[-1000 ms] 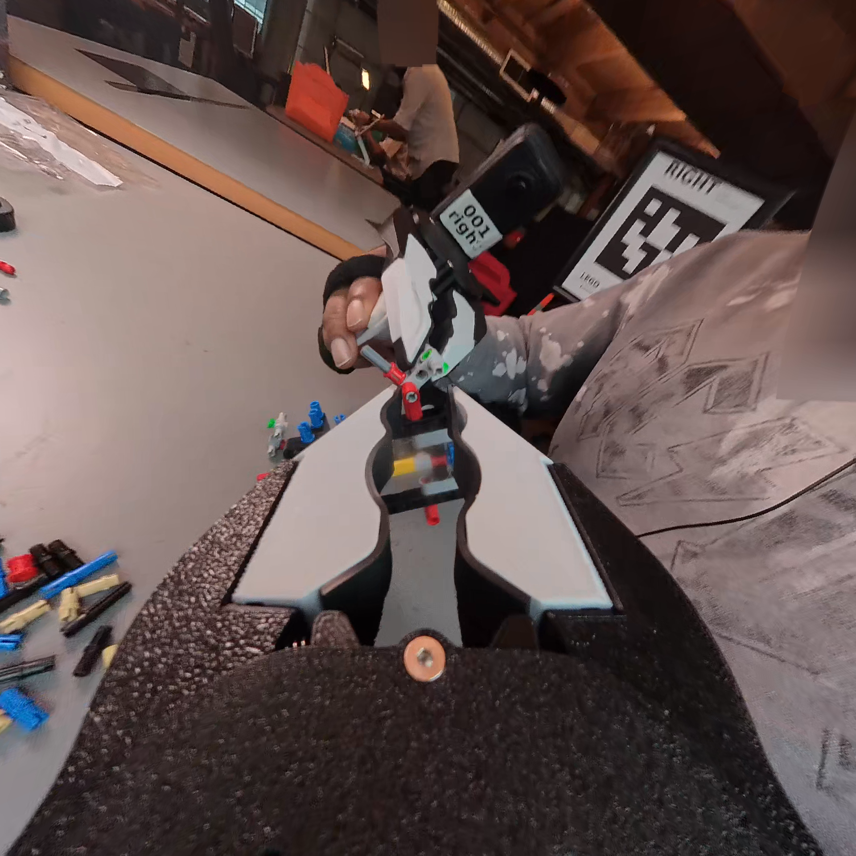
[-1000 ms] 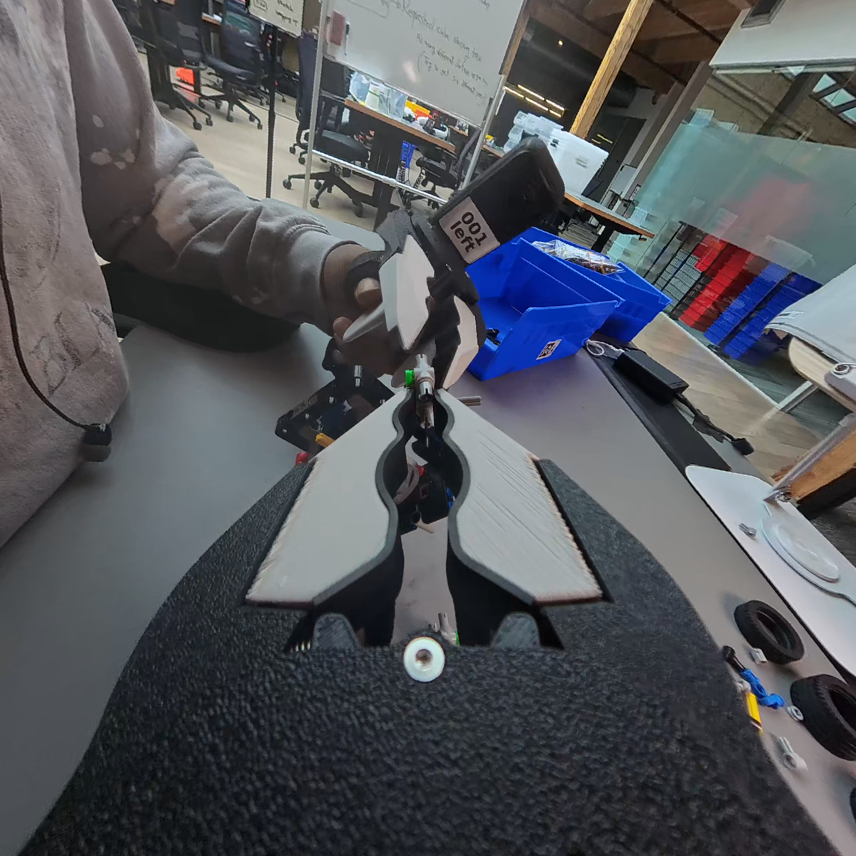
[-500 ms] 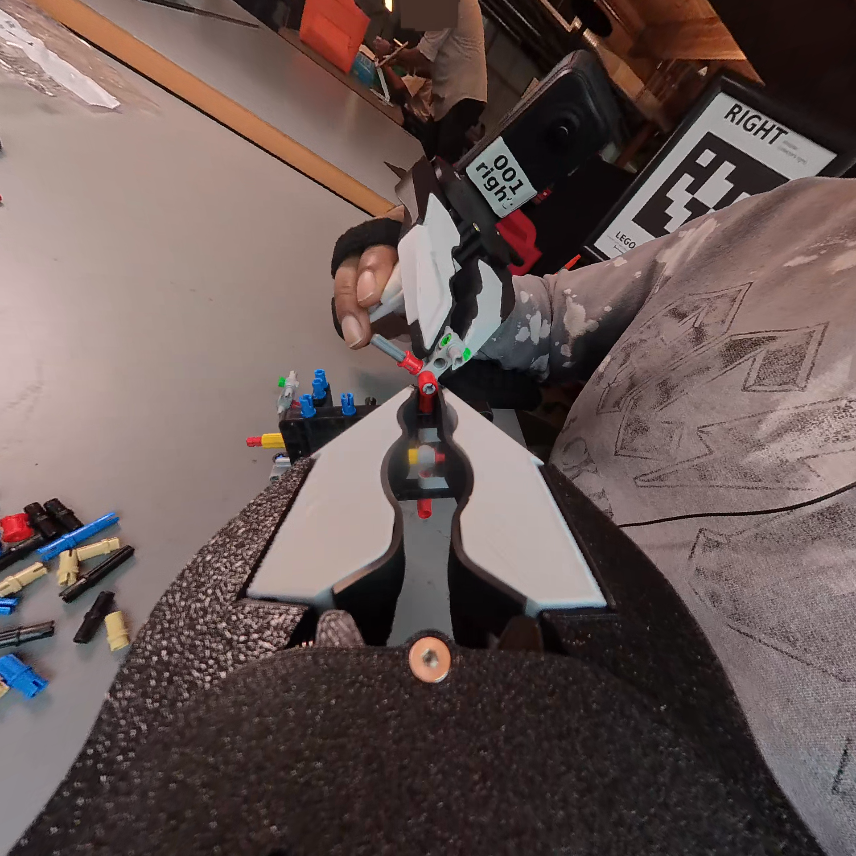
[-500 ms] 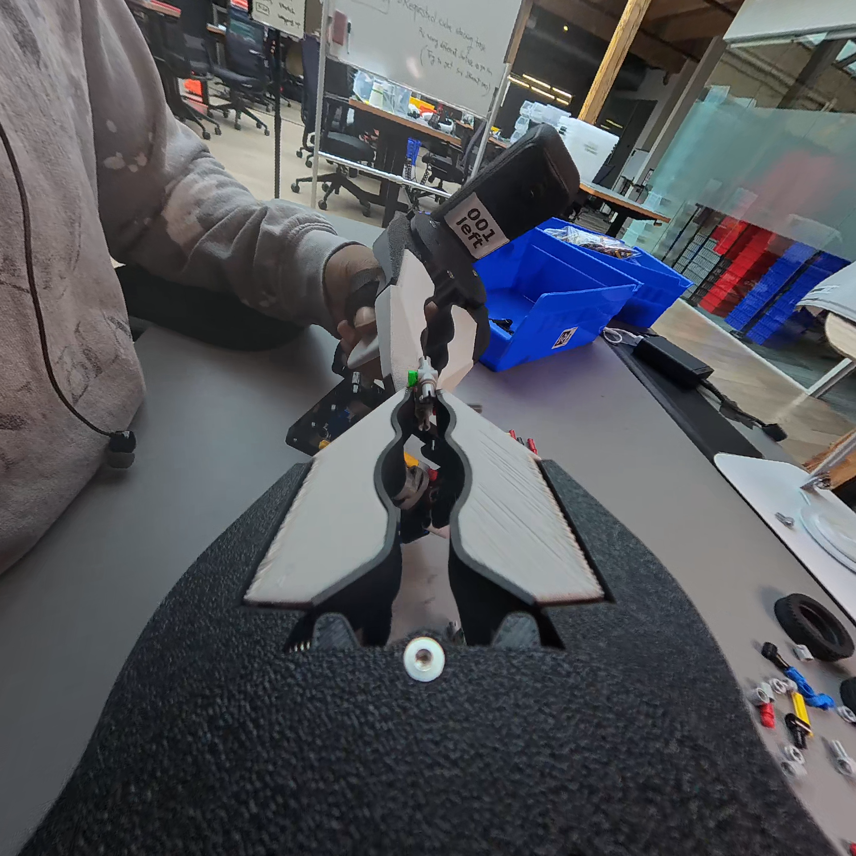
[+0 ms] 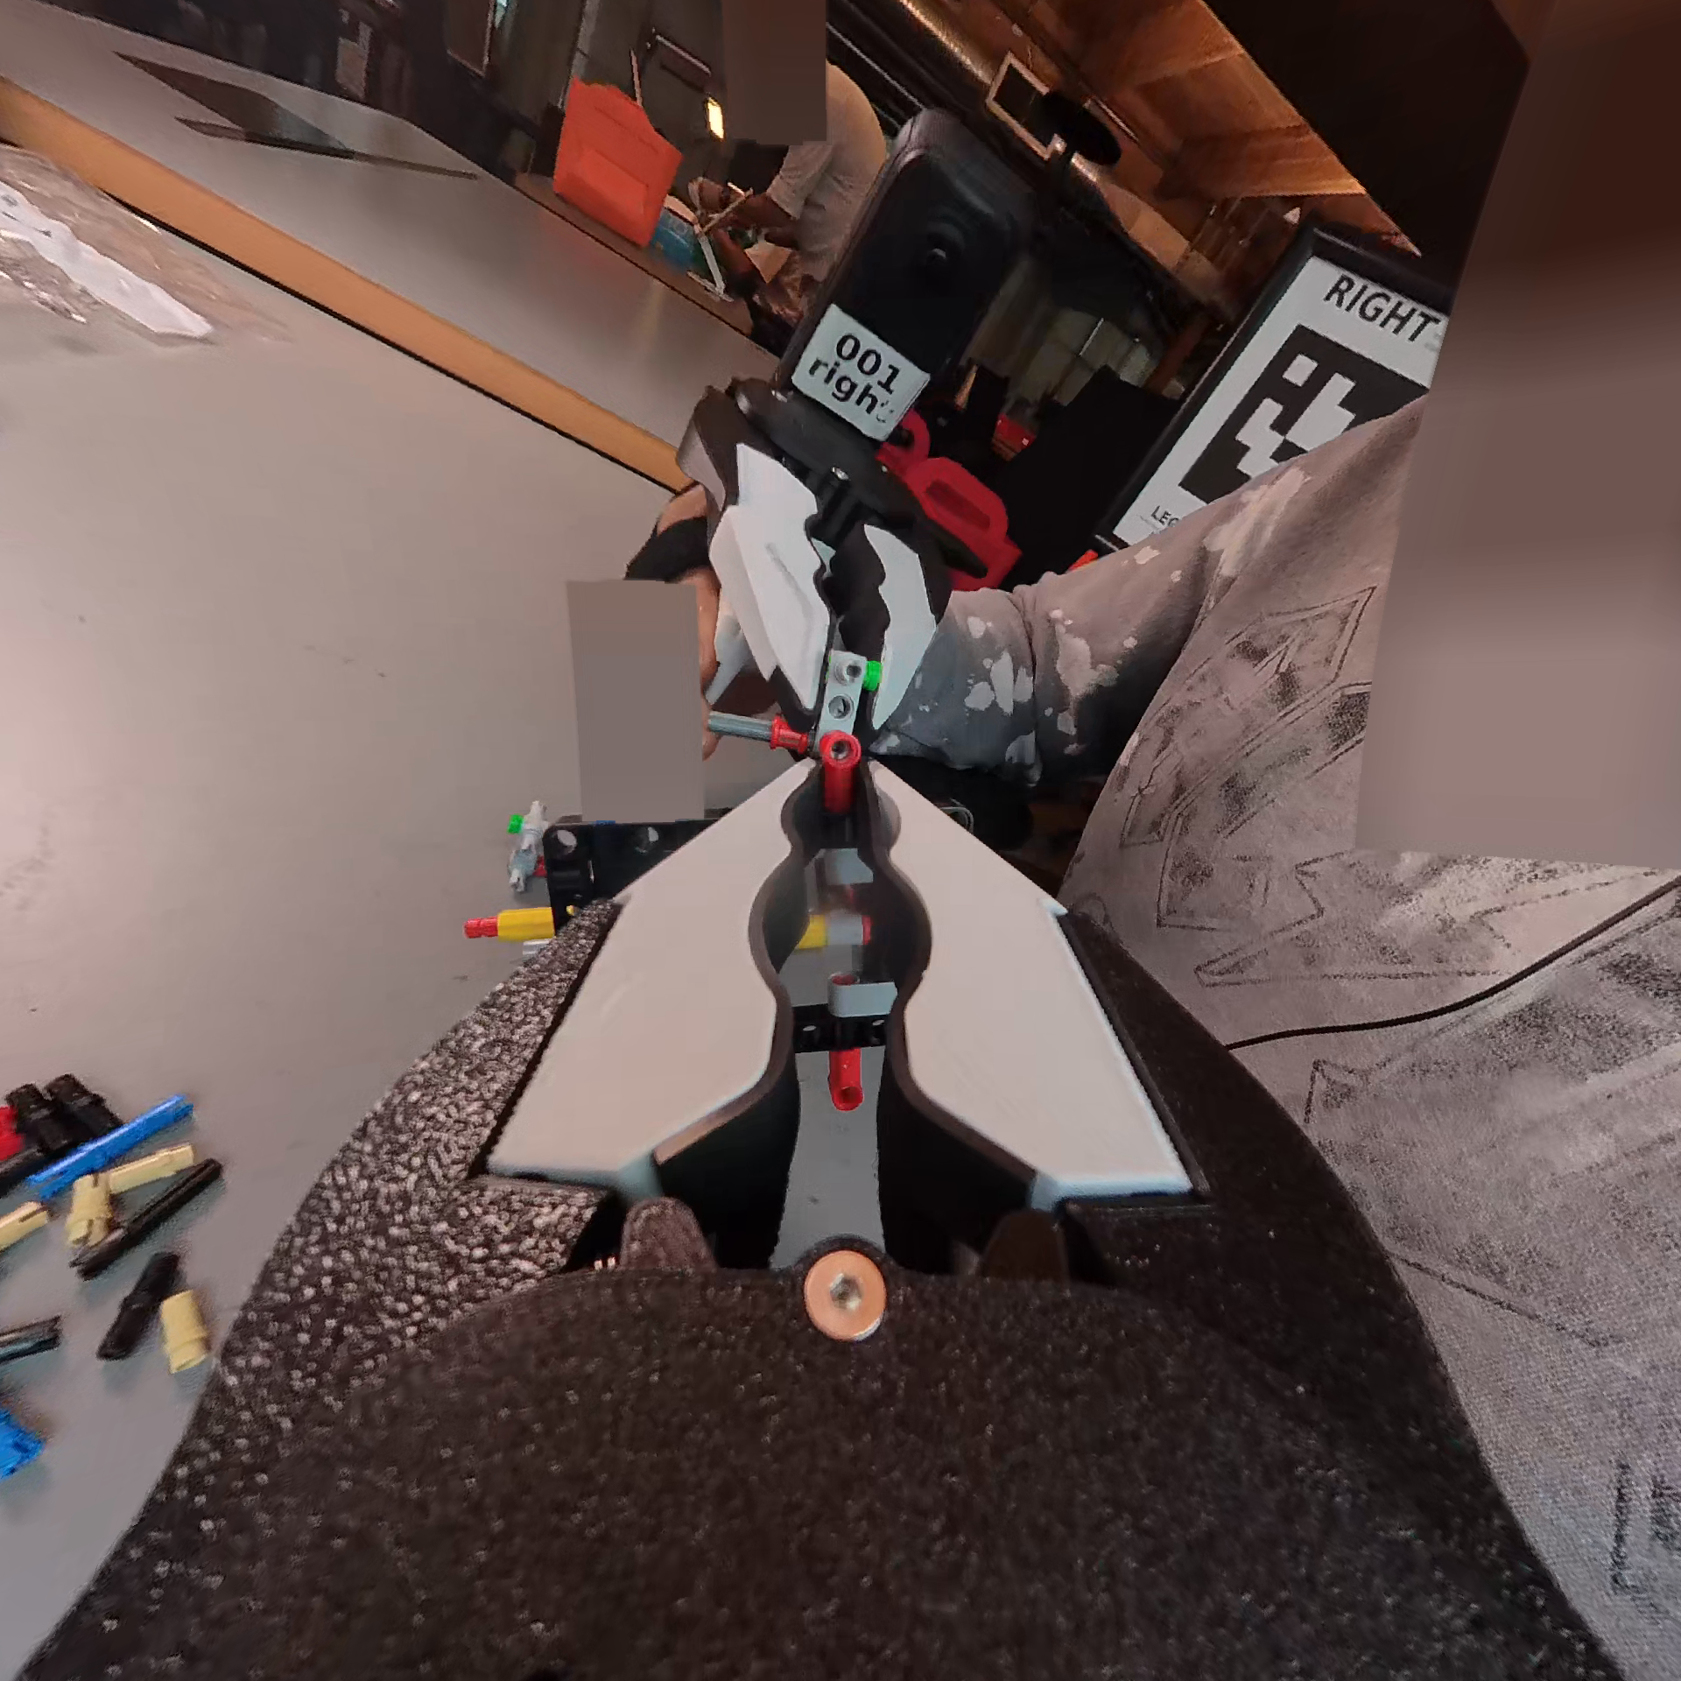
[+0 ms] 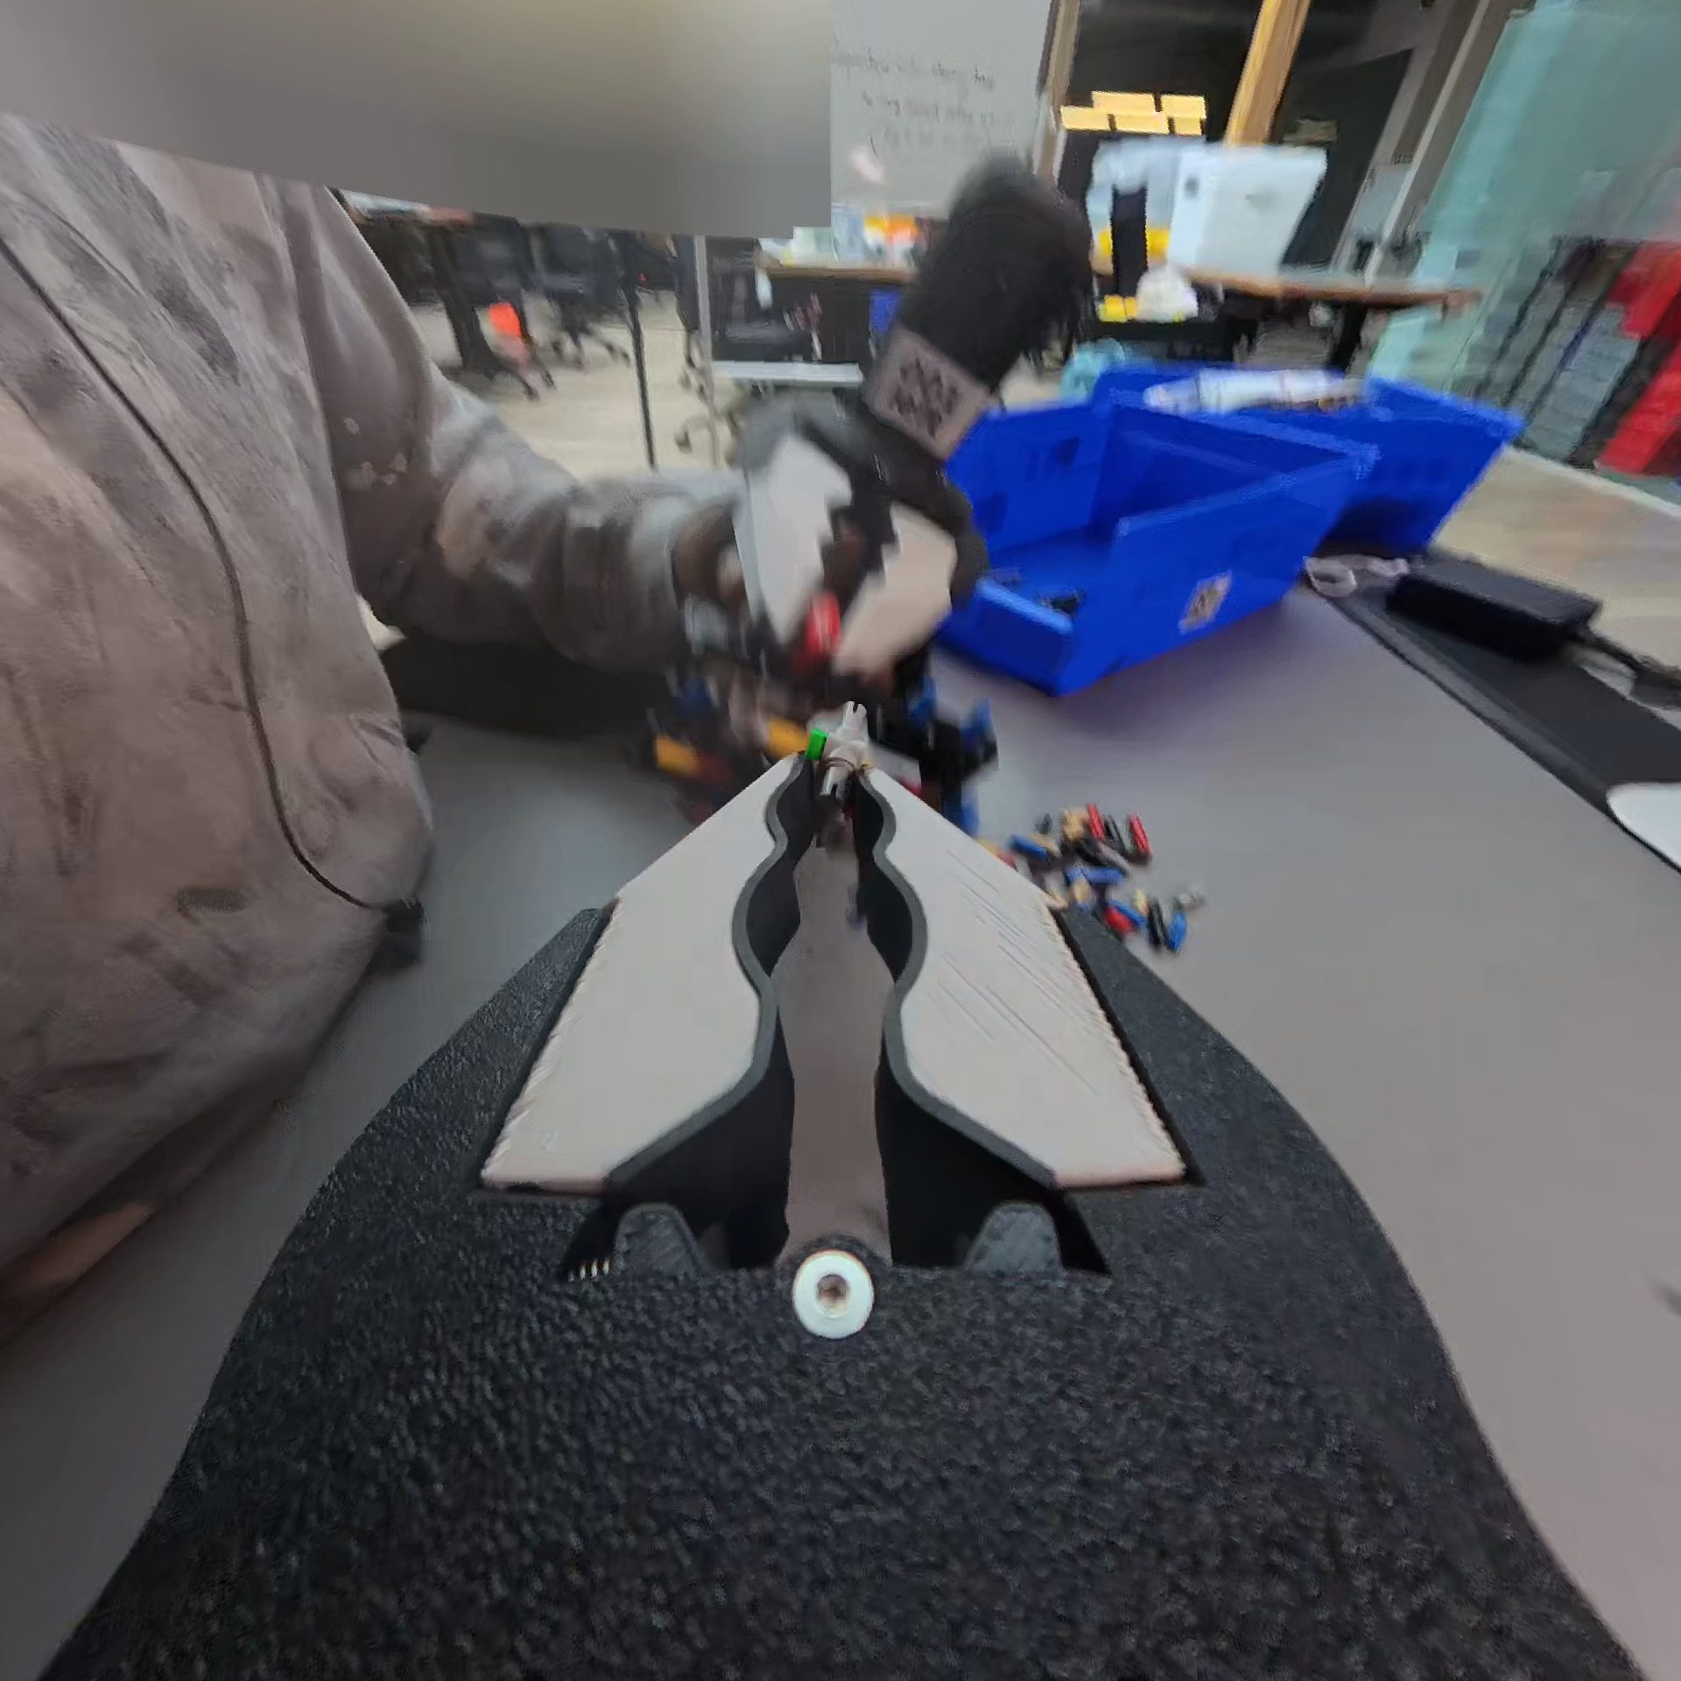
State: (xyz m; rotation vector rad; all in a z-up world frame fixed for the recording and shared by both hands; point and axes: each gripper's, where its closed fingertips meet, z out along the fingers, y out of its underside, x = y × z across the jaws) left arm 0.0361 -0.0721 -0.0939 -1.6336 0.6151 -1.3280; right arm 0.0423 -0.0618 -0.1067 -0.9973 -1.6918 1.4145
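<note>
Your left gripper [image 5: 839,773], at frame centre, pinches a red plastic connector pin [image 5: 838,775] at its tips. Just above, your right gripper [image 5: 841,691] clamps a small grey holed beam with a green peg [image 5: 846,689]; the two pieces touch. The right wrist view is blurred, hiding that joint; farther off, small loose pegs [image 6: 1096,869] lie scattered on the grey surface [image 6: 1273,864].

left tool [image 5: 839,784] on red pin [image 5: 838,773]
</note>
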